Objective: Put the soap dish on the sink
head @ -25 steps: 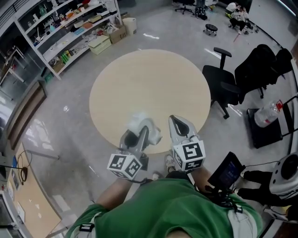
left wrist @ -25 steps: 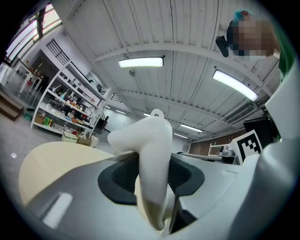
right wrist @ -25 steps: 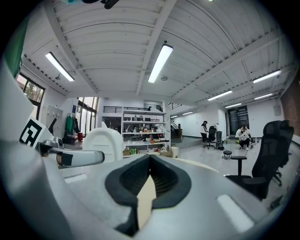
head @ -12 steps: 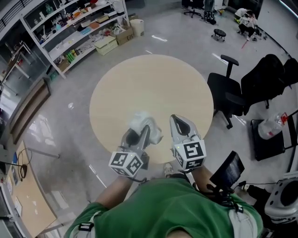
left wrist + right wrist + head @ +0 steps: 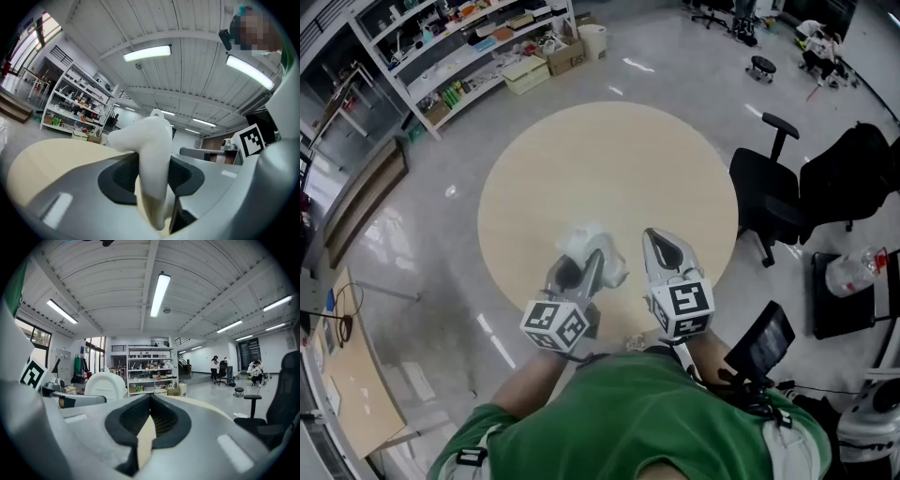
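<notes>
Glossy grey floor surrounds a round, matte beige table (image 5: 609,159). Over its near side, the left gripper (image 5: 584,267) pinches a smooth, curved white soap dish (image 5: 152,150) between dark ribbed pads. Just beside it, the right gripper (image 5: 661,246) is closed and empty.

my shirt (image 5: 647,412): green;
my left gripper (image 5: 581,267): grey shell, black pads;
my right gripper (image 5: 662,246): same grey, black pads;
my marker cubes (image 5: 555,328): white, black squares
</notes>
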A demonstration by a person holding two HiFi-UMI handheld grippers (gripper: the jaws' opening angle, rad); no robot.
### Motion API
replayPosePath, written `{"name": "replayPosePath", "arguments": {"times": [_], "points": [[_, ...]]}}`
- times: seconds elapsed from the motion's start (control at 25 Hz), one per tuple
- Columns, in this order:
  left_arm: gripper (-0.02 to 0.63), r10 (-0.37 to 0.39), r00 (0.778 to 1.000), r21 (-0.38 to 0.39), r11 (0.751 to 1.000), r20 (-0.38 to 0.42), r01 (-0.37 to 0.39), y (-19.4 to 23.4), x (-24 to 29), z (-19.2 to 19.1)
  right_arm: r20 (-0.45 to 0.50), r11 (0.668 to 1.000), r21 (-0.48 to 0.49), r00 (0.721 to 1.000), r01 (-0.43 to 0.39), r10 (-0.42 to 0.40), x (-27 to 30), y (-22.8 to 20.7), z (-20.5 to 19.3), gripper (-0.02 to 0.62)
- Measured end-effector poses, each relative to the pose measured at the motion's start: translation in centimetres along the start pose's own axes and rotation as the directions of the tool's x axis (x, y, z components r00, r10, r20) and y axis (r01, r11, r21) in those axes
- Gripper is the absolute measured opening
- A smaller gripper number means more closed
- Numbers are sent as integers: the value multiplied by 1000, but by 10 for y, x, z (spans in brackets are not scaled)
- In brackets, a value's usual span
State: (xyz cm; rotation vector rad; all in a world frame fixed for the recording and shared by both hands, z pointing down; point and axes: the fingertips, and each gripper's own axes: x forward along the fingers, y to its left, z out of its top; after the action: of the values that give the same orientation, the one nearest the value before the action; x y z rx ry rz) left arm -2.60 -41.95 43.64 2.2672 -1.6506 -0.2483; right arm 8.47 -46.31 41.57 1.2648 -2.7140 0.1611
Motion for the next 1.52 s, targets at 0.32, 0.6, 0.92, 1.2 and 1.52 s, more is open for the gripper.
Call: {"name": "replayPosePath", "arguments": {"times": [0.32,0.6,0.92,1.2,1.52], "points": [[161,62,992,-35,997,-113,-66,21,27,-45,-97,999,23,995,-26,28,24,-21,-38,3],[161,104,970,-71,990,-220,-122,43,43,-94,-205,998,57,978,-22,33,42,-34,-89,3],[161,133,934,-91,981,-331,-172,62,59,-141,-310,996,83,949,-29,53,60,-43,-140,3],[161,133,878,-149,963,-460,-224,84,70,-194,-403,992,123,912,-25,73,70,-46,-187,3],[161,127,837,-174,951,-532,-255,100,75,-224,-456,989,145,885,-28,91,78,-47,-212,3]]}}
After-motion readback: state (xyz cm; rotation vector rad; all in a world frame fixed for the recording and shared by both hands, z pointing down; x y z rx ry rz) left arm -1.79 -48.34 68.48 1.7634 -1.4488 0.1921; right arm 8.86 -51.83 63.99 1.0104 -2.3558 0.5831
